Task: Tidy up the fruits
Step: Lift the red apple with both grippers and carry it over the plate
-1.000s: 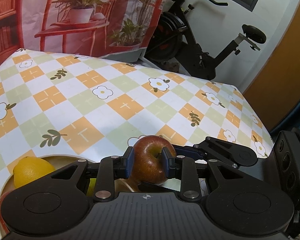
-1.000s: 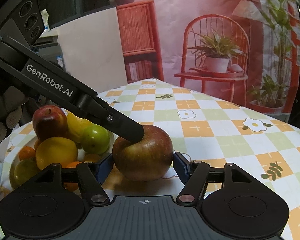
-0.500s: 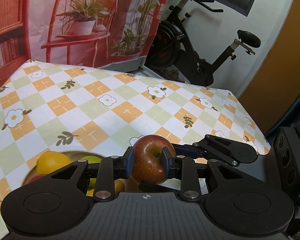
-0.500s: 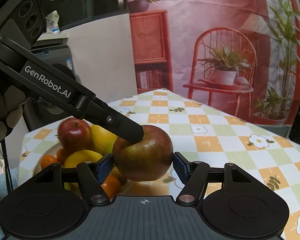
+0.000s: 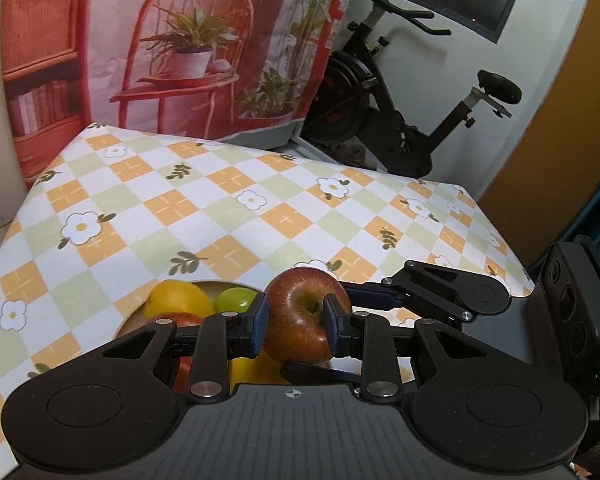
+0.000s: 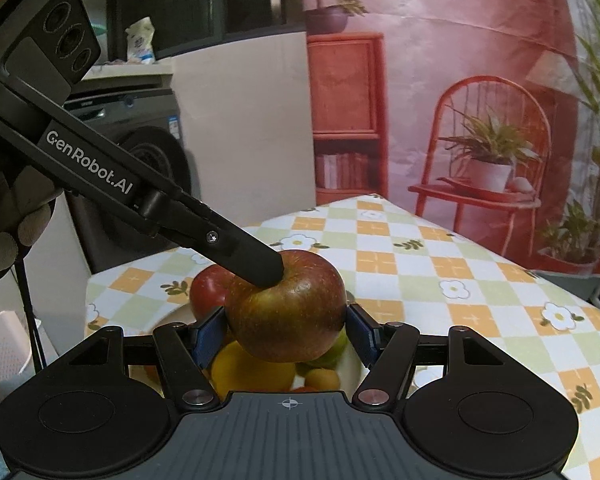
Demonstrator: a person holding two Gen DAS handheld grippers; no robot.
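A red-green apple [image 5: 300, 322] is held above a bowl of fruit [image 5: 204, 283]. My left gripper [image 5: 294, 326] is shut on the apple, one pad in its stem hollow. My right gripper [image 6: 286, 330] has its blue pads against the apple's [image 6: 286, 312] two sides, so it is shut on it too. The left gripper's finger [image 6: 240, 250] comes in from the upper left in the right wrist view. Below lie a lemon [image 5: 178, 300], a green fruit [image 5: 236, 299], a red apple [image 6: 208, 290] and a yellow fruit [image 6: 252, 372].
The bowl sits near the table's corner on a checked flower tablecloth [image 5: 260, 216]. An exercise bike [image 5: 400, 112] stands past the far edge. A washing machine [image 6: 140, 152] and a white basket [image 6: 4, 344] are off the table's left side.
Both grippers have risen with the apple between them. The bowl now looks lower and further under the apple, and more of the room shows.
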